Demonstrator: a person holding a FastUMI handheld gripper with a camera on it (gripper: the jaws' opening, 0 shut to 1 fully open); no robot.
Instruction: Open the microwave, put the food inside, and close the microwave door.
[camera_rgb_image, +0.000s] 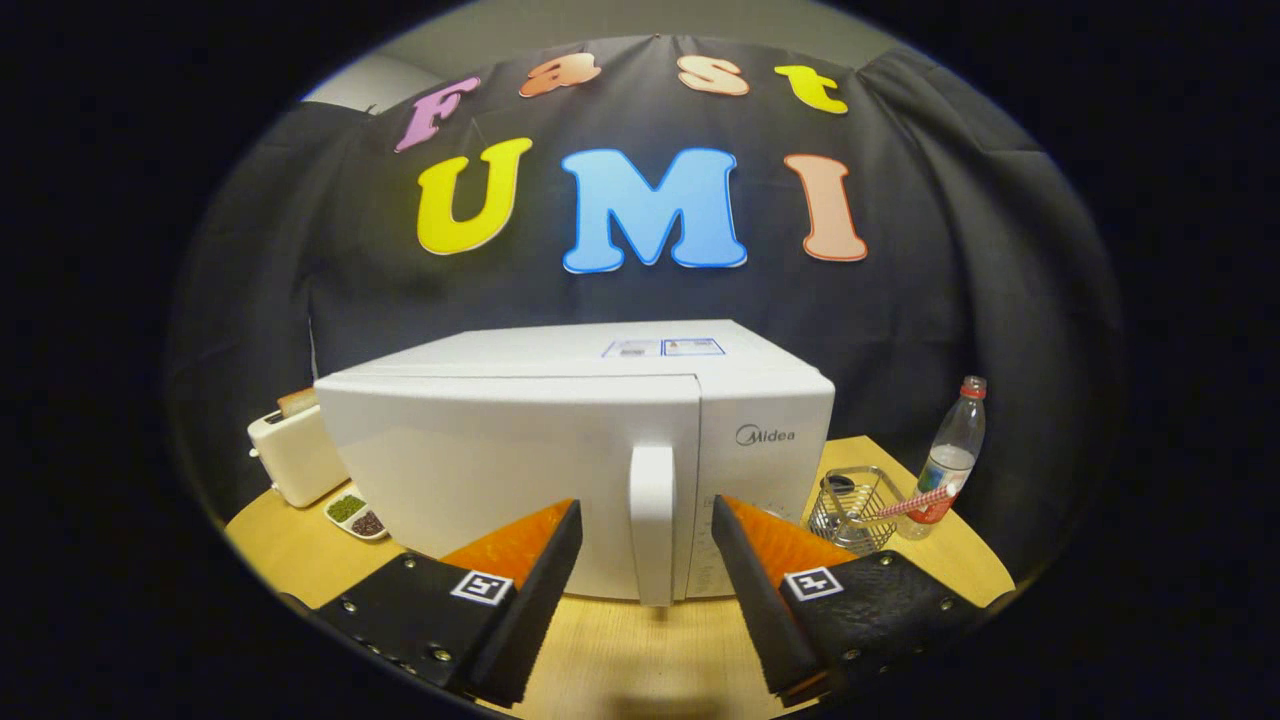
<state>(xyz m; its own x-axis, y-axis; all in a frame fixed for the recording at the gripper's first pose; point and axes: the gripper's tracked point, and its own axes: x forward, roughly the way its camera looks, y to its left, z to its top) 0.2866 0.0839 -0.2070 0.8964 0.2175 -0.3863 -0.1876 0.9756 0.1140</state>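
Note:
A white microwave (560, 440) stands on the wooden table (640, 660) with its door shut. Its vertical white door handle (652, 522) sits at the door's right side, beside the control panel. My gripper (646, 515) is open, held close in front of the microwave. The handle lies in the gap between the two fingertips, and neither finger touches it. A small white dish (357, 517) with green and dark food lies on the table left of the microwave.
A white toaster (292, 452) with a slice in it stands at the back left. Right of the microwave are a wire basket (855, 510), a plastic bottle (950, 458) and a striped straw (915, 502). The table's curved edge runs close on both sides.

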